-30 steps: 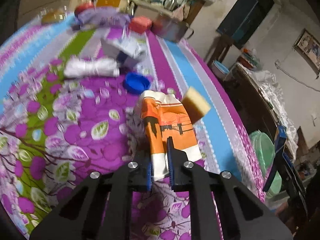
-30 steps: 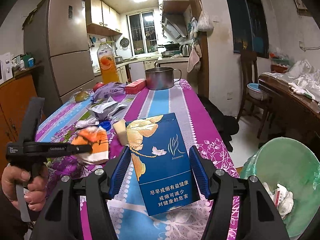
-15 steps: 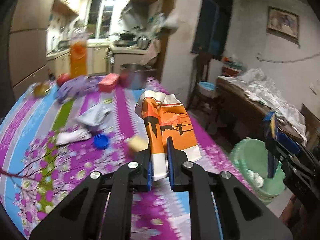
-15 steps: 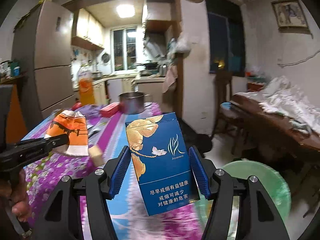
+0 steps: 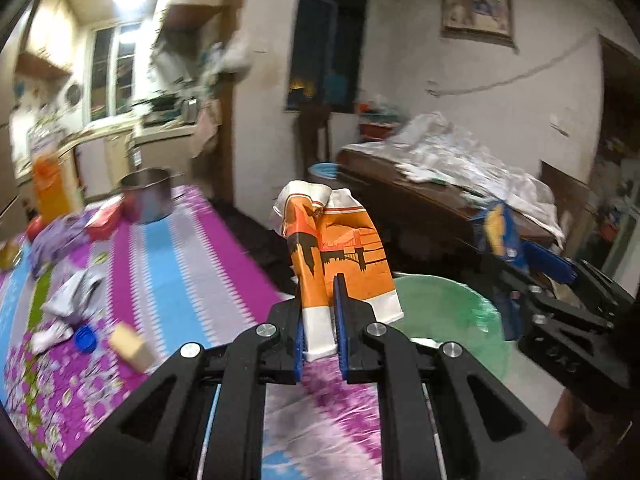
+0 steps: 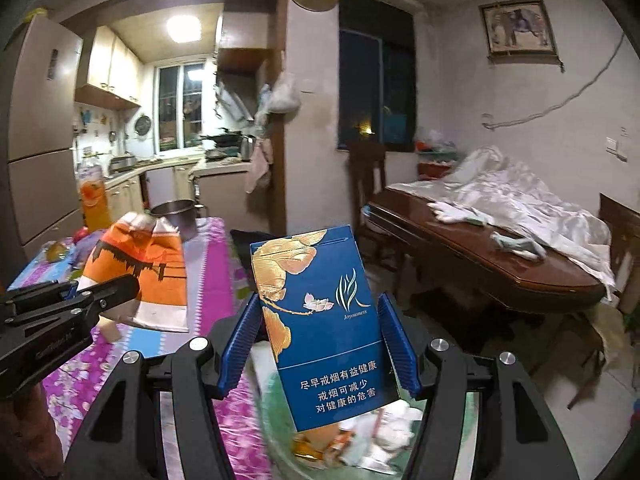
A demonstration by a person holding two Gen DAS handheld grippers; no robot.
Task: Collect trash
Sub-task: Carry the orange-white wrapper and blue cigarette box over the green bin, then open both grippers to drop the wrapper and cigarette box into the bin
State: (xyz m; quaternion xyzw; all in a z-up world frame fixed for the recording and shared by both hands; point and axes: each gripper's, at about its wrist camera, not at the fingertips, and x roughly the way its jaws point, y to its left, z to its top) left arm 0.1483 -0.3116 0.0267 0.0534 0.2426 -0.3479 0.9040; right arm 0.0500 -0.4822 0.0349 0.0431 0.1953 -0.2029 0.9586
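Your left claw (image 5: pixel 320 332) is clamped tight on the bottom edge of a crumpled orange-and-white wrapper (image 5: pixel 336 252), which stands up from the pads, clear of the table (image 5: pixel 192 256). Your right claw (image 6: pixel 320 344) grips a blue cigarette box (image 6: pixel 320 320) by its two long sides, upright, its jaws spread about as wide as the box. In the right wrist view the box hangs over a green bin (image 6: pixel 280 432) with scraps of paper and packaging already in it. In the left wrist view the same bin (image 5: pixel 448 312) sits on the floor just past the table's edge, beyond the wrapper. Behind on the flowered cloth you can see a blue bottle cap (image 5: pixel 85 338), a tan block (image 5: pixel 130 344), a crumpled white piece of paper (image 5: pixel 76 292), a red box (image 5: pixel 105 220), a steel pot (image 5: pixel 147 196) and an orange drink bottle (image 5: pixel 50 184). The left view is blurred.
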